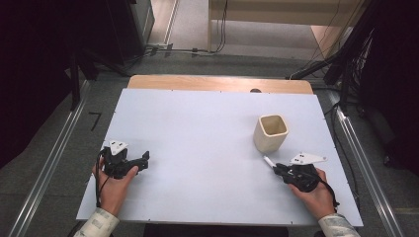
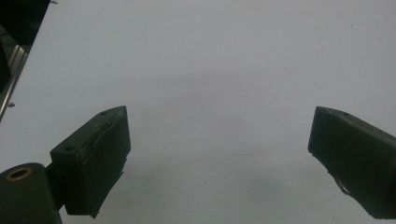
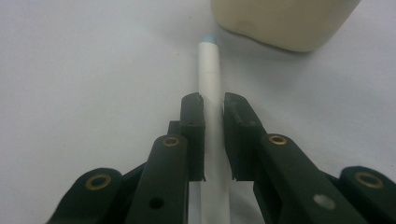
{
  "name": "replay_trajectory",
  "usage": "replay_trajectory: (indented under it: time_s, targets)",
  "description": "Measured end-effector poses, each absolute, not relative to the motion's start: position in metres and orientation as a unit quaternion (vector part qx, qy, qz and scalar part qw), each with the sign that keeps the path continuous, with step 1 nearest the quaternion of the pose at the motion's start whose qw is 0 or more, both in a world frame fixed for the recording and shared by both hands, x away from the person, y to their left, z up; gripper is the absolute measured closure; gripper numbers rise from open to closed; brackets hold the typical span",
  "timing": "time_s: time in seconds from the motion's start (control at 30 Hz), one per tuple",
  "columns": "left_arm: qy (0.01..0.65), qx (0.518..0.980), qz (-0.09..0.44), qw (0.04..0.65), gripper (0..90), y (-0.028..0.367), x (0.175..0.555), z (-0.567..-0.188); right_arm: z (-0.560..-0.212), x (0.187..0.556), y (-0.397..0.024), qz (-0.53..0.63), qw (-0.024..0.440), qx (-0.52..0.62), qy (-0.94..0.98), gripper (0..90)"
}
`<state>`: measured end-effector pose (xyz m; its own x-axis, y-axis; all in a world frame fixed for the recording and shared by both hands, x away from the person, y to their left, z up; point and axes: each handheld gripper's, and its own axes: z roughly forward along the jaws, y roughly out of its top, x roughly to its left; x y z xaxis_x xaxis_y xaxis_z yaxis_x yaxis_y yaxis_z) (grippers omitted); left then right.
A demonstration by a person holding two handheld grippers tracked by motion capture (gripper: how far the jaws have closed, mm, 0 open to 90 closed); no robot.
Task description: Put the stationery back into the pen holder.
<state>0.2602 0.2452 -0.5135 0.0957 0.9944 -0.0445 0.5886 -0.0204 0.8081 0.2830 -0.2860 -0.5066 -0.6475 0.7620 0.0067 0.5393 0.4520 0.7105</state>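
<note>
Between the right hand-held gripper's (image 3: 214,112) clenched black jaws, a smooth white cylindrical pen (image 3: 211,79).

1. The white pen (image 3: 210,84) is seen as smooth and matt, like plastic.
2. The cream cup (image 1: 271,132) looks smooth and dull.
3. The table (image 1: 197,128) is covered in smooth, matt white.
4. The right gripper (image 3: 214,109) is made of matt black plastic.

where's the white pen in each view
High view: the slim white pen lies right of centre, sticking out of the right gripper toward the cream square cup.
Left gripper view: bare white table between its own open jaws.
Right gripper view: centre, clamped between the black jaws, tip toward the cup.
Shared landmark: the cup.
</note>
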Motion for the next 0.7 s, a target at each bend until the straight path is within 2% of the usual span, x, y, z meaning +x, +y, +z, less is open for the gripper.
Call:
replay_trajectory:
  time_s: [0.7]
  targets:
    - [0.607, 0.651, 0.288, 0.351, 6.5, 0.246, 0.260, -0.513, -0.481, 0.271, -0.290, 0.406, 0.164, 0.385, 0.812, 76.5]
